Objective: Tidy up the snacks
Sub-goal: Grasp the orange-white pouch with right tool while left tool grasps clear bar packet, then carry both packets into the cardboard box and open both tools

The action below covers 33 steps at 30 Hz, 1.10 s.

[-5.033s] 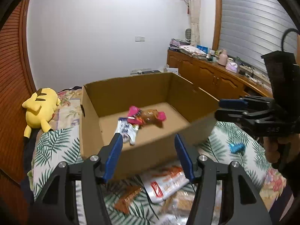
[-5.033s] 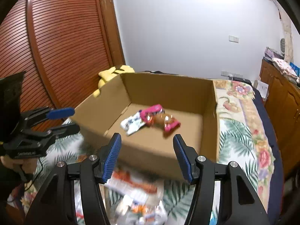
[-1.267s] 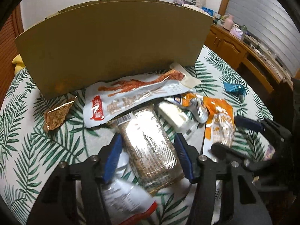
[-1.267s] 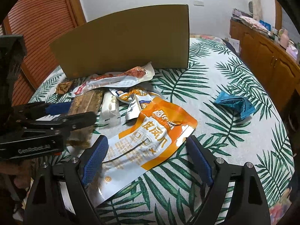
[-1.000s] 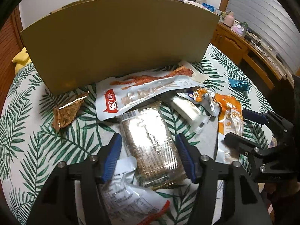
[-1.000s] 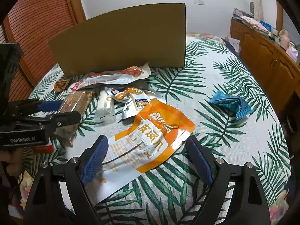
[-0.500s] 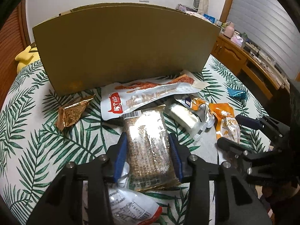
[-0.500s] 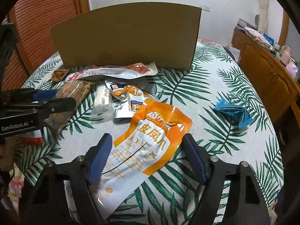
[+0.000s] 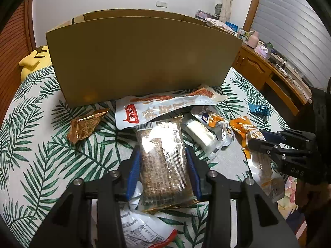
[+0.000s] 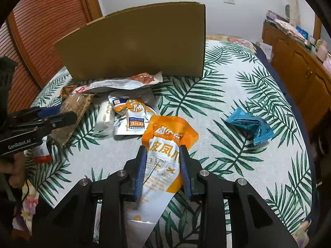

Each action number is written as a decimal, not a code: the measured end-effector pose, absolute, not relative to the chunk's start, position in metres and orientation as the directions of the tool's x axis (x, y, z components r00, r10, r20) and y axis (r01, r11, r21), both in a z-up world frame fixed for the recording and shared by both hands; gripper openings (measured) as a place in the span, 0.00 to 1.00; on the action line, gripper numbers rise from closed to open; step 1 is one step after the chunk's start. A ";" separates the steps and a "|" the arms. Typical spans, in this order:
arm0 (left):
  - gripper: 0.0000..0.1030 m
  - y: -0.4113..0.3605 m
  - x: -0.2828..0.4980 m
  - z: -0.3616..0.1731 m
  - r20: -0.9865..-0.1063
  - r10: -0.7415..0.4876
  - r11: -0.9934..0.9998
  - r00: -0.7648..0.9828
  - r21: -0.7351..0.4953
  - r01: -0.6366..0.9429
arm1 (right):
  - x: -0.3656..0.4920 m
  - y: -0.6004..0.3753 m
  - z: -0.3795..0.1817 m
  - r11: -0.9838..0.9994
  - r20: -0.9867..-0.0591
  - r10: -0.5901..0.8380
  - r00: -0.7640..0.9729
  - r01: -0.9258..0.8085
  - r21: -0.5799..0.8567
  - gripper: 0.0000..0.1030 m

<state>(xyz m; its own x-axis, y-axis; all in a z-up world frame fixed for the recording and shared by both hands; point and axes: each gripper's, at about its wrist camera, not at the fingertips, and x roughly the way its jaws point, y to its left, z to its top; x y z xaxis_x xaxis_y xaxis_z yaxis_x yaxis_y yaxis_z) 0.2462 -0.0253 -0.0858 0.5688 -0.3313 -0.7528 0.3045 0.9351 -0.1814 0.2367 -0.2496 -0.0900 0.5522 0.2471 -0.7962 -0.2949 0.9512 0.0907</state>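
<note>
My left gripper [image 9: 163, 167] is shut on a clear pack of brown biscuits [image 9: 163, 157], lifted slightly off the bed; it also shows in the right wrist view [image 10: 72, 111]. My right gripper [image 10: 162, 169] is shut on an orange and white pouch [image 10: 165, 157], which also shows in the left wrist view [image 9: 248, 132]. The cardboard box [image 9: 140, 60] stands behind the snacks, its near wall facing me, also in the right wrist view [image 10: 136, 43]. Its inside is hidden.
On the leaf-print bedspread [image 10: 238, 95] lie a long white and red pouch [image 9: 165, 107], a gold wrapper [image 9: 84, 126], small white and orange packets [image 10: 130, 117], a white packet under my left gripper [image 9: 144, 231] and a blue wrapper [image 10: 250, 128]. A wooden cabinet [image 9: 264, 70] runs along the right.
Both grippers have closed: the left on the biscuit pack, the right on the orange pouch. Both have risen a little, so the box top edge shows.
</note>
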 end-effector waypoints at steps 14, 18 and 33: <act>0.40 -0.017 0.224 -0.052 -0.663 -0.345 0.934 0.665 -0.170 0.315 | 0.219 -0.258 -0.058 0.960 -0.728 0.226 0.648 -0.276 0.052 0.29; 0.40 -0.015 0.223 -0.042 -0.638 -0.344 0.936 0.689 -0.172 0.308 | 0.218 -0.260 -0.049 0.962 -0.704 0.226 0.673 -0.269 0.051 0.29; 0.40 -0.017 0.232 0.001 -0.561 -0.378 0.924 0.736 -0.186 0.333 | 0.229 -0.250 0.016 0.946 -0.611 0.257 0.748 -0.323 0.003 0.30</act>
<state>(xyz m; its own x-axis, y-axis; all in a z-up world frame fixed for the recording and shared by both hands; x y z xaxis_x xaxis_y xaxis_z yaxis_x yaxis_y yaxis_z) 0.2316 -0.0165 0.0009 0.7361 -0.3784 -0.5612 0.3330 0.9243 -0.1864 0.2292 -0.2501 0.0160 0.7483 0.2574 -0.6114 -0.3228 0.9465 0.0035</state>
